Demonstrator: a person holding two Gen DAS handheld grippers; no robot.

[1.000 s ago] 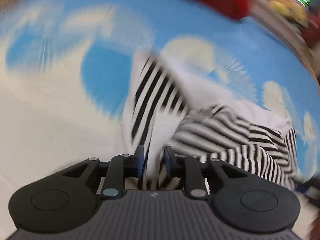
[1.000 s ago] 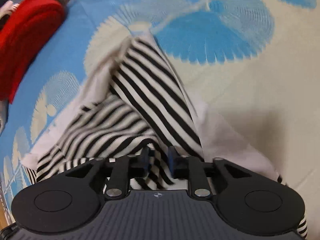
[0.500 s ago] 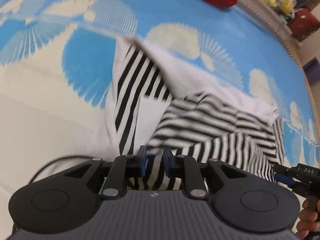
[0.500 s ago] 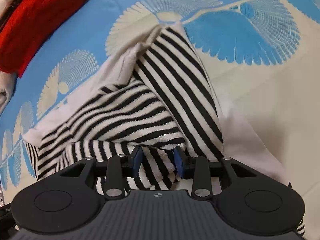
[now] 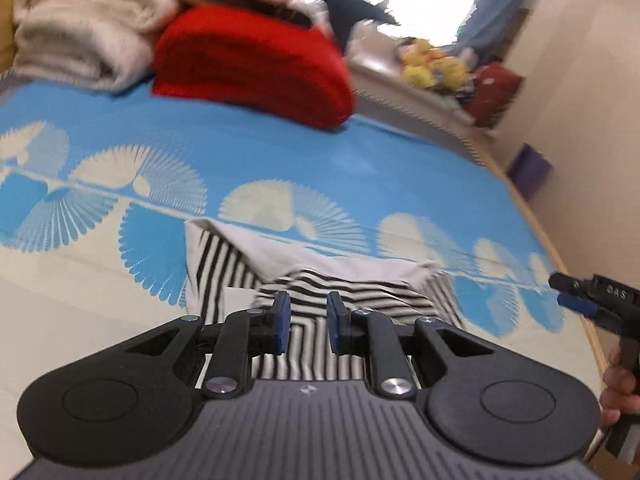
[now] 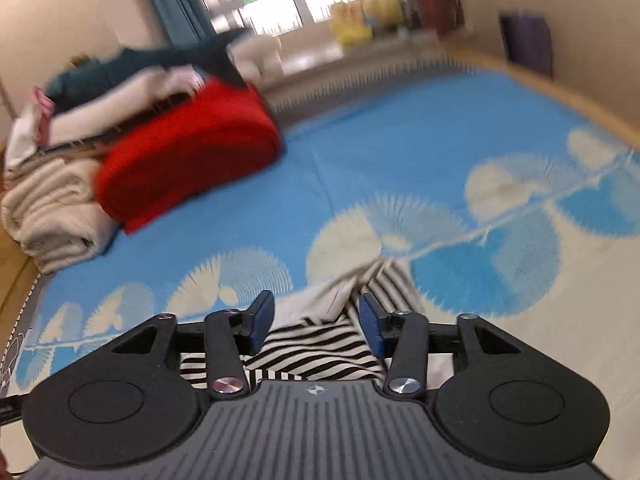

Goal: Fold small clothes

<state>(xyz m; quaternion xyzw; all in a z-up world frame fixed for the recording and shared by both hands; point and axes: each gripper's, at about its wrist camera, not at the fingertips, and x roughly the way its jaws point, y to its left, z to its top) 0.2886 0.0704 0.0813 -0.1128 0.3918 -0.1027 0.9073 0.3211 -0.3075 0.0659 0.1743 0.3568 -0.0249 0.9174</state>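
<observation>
A black-and-white striped small garment [image 5: 240, 272] lies crumpled on the blue and cream patterned bed cover [image 5: 320, 168], with its white inner side showing. My left gripper [image 5: 306, 320] hovers just above it, jaws apart and empty. The same garment shows in the right wrist view [image 6: 320, 344], below my right gripper [image 6: 316, 322], which is open wide and empty. The right gripper also shows at the right edge of the left wrist view [image 5: 576, 292], held by a hand.
A folded red blanket [image 5: 256, 60] and a stack of cream blankets [image 5: 80, 28] lie at the far end of the bed. Yellow plush toys [image 5: 432, 68] sit on a sill by the window. A wooden bed edge [image 5: 576, 292] runs along the right.
Both grippers have let go of the striped garment and opened. Both have lifted and tilted up, so the views now show the far end of the bed and the room.
</observation>
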